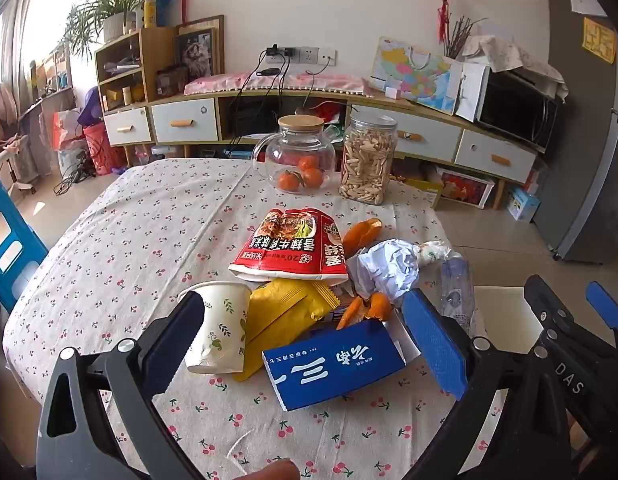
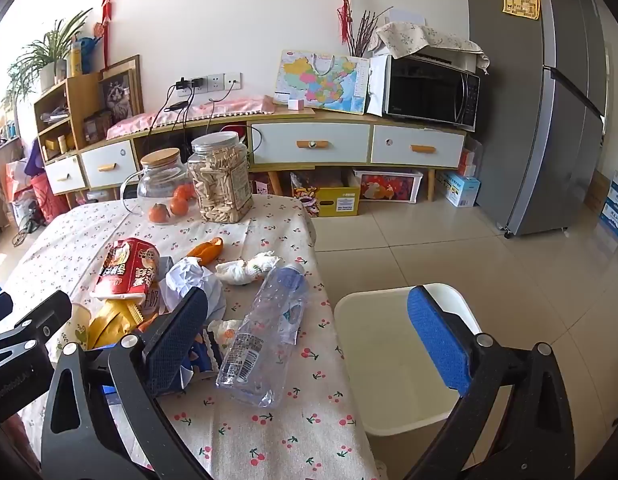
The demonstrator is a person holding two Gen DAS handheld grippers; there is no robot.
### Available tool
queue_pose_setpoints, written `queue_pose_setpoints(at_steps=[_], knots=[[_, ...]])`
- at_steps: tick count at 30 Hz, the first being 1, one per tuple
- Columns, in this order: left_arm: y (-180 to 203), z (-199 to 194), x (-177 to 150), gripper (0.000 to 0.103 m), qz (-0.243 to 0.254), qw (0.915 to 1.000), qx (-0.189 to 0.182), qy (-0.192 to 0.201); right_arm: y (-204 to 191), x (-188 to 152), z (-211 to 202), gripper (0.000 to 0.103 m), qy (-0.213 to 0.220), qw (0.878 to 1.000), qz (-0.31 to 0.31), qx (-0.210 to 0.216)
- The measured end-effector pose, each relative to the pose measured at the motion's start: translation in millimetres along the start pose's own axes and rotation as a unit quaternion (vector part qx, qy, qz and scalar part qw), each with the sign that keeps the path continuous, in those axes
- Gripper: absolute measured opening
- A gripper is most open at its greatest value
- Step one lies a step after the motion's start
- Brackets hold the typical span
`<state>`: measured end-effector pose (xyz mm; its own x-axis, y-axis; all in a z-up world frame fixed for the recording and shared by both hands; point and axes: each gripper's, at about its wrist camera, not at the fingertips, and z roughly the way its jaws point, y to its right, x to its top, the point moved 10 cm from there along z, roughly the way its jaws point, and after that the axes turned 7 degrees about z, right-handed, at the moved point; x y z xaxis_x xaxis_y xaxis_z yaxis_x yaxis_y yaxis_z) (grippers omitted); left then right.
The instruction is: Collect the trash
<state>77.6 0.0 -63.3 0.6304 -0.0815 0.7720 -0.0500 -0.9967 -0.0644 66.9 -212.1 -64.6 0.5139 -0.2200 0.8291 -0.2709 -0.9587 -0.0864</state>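
Observation:
Trash lies heaped on the cherry-print tablecloth [image 1: 129, 240]: a red snack bag [image 1: 293, 246], a yellow wrapper [image 1: 285, 312], a paper cup [image 1: 221, 328] on its side, a blue carton [image 1: 333, 364], orange peel [image 1: 363, 232], crumpled paper [image 1: 385, 268] and an empty plastic bottle [image 2: 265, 332]. My left gripper [image 1: 309, 340] hovers open above the cup, wrapper and blue carton, touching nothing. My right gripper [image 2: 309, 344] is open too, its left finger over the crumpled paper [image 2: 193, 280] and the bottle between the fingers below. A white bin [image 2: 397, 356] stands on the floor beside the table's right edge.
A glass jug with tangerines [image 1: 297, 156] and a jar of biscuit sticks [image 1: 367, 160] stand at the table's far side. A blue stool [image 1: 9, 240] is left of the table. A cabinet with a microwave [image 2: 429, 92] and a grey fridge [image 2: 549, 100] line the back wall.

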Motion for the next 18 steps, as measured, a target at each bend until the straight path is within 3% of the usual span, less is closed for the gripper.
queue_pose_setpoints(at_steps=[18], knots=[[-1.7,6.7,-6.0,0.097,-0.003,1.0000,-0.002,-0.006,-1.8,-2.1,1.0,0.096,-0.001,1.000,-0.001,0.002]])
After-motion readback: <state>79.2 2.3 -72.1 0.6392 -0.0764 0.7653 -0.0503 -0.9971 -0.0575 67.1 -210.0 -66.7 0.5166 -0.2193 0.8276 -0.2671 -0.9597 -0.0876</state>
